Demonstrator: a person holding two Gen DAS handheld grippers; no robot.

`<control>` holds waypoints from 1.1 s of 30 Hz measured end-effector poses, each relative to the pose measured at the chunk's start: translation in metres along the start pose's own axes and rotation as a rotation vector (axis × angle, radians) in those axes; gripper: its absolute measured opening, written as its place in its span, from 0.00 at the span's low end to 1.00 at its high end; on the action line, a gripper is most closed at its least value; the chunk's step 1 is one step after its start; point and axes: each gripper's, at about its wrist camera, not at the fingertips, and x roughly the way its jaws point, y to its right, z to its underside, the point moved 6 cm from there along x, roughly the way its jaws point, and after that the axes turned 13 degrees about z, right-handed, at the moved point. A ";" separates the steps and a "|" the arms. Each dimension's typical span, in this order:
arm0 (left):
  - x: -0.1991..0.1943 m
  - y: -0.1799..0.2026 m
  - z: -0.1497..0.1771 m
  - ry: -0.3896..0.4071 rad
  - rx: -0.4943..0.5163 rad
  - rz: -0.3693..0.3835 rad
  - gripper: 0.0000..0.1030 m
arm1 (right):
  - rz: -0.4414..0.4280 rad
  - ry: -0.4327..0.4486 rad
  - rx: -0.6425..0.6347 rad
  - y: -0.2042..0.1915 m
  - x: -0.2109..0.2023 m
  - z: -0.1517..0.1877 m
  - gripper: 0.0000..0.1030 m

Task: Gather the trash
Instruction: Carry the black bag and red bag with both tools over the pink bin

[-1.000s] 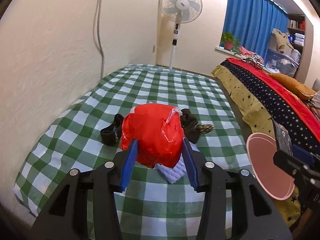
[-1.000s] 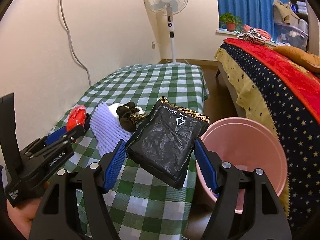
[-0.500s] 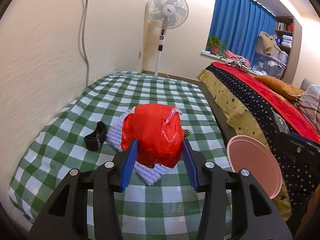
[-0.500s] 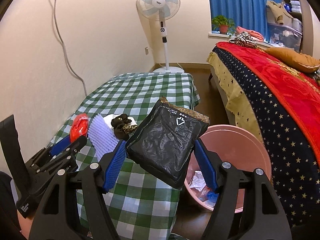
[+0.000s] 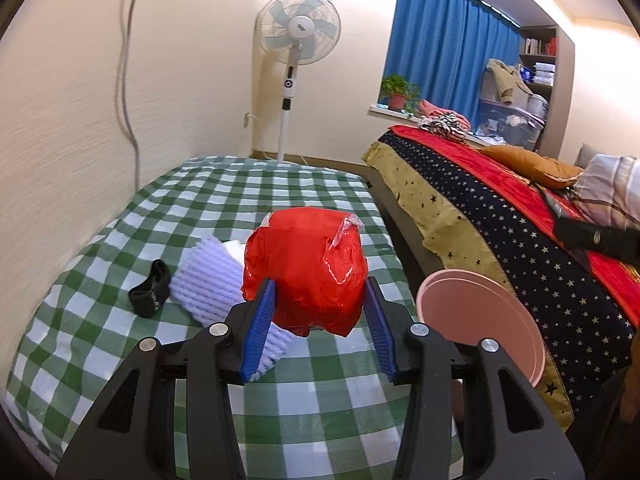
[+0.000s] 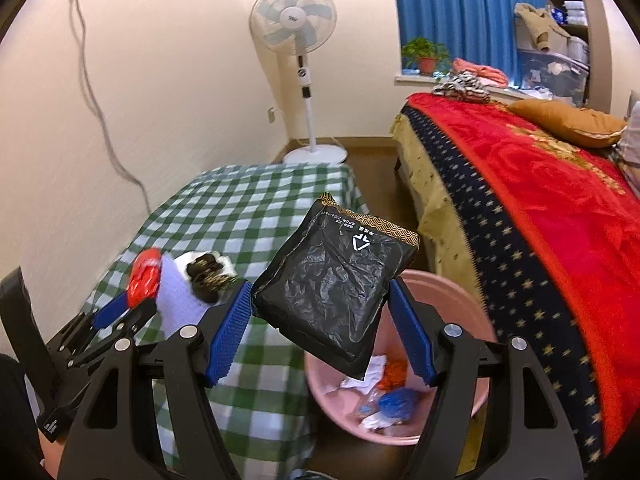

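Trash fills both tilted-down tongs: the right tongs clamp a crinkled black foil pouch, long axis running far-to-near, over the pink plastic bin, while the left tongs clamp a crumpled red plastic wrapper above the green-checked tabletop.

Black tongs, ribbed blue pads, silver screws.

red crumpled wrapper: held above table | black pouch: tilted, over pink bin
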 end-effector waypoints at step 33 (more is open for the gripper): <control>0.086 0.111 0.026 -0.093 0.145 0.247 0.43 | 0.126 -0.026 0.192 0.090 0.043 0.010 0.67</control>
